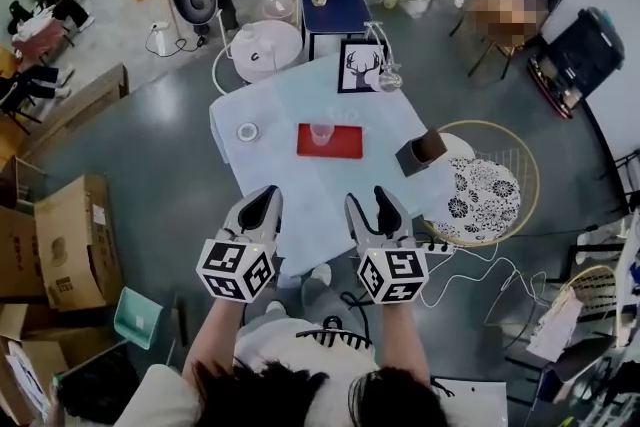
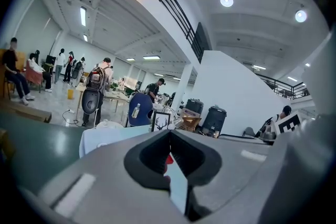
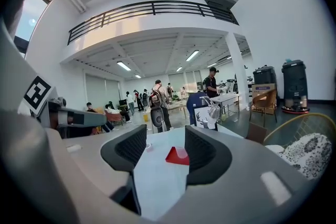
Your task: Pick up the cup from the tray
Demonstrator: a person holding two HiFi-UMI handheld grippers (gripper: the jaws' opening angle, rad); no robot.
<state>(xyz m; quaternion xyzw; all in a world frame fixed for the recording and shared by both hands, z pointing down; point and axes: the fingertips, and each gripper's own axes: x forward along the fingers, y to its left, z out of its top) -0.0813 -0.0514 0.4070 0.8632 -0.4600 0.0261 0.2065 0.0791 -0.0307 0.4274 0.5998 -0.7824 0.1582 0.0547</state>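
Note:
A clear plastic cup stands upright on a flat red tray in the middle of a table with a pale cloth. Both grippers hover over the table's near edge, well short of the tray. My left gripper is shut with nothing in it; in the left gripper view its pads meet at the left gripper tip, and a sliver of the red tray shows behind. My right gripper is open and empty. In the right gripper view the cup and tray lie far beyond the right gripper.
A framed deer picture and a glass piece stand at the table's far edge. A small round item lies left of the tray, a brown box at the right edge. A round patterned seat sits right, cardboard boxes left.

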